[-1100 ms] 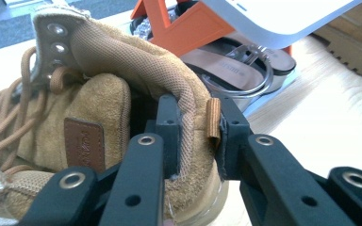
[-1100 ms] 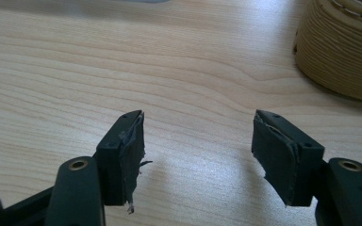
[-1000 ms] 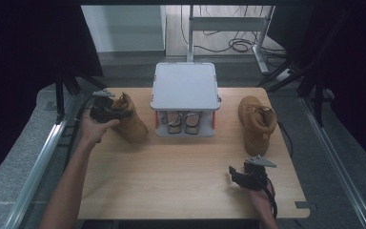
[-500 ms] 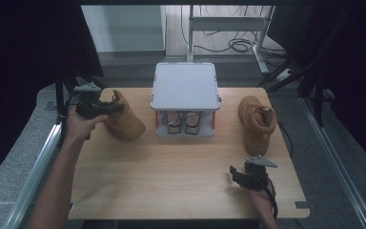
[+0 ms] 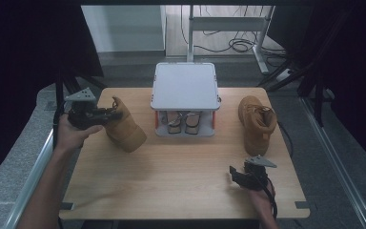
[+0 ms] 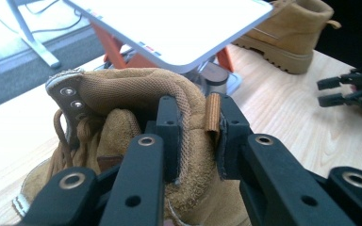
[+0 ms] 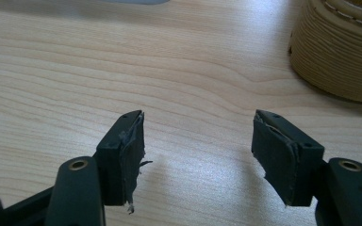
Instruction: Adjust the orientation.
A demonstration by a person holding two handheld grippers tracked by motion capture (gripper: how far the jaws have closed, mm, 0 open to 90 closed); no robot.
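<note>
My left gripper [image 5: 110, 115] is shut on the back collar of a tan boot [image 5: 125, 130] at the table's left. The boot hangs tilted, toe down toward the table's middle. In the left gripper view the jaws [image 6: 195, 123] pinch the mesh collar and heel loop of this boot [image 6: 118, 103]. A second tan boot [image 5: 257, 119] lies at the right of the table. My right gripper [image 5: 238, 174] rests near the front right edge, open with nothing between its fingers [image 7: 198, 141]; that second boot's ribbed sole [image 7: 344, 56] is just beyond it.
A small rack with a white top [image 5: 186, 86] and orange legs stands at the back centre, a pair of shoes [image 5: 183, 122] under it. The wooden table [image 5: 181, 186] has metal rails along both sides. Cables and a desk frame lie on the floor behind.
The left hand has drawn the boot leftward and up, and the boot has tipped further over. The right gripper has stayed put.
</note>
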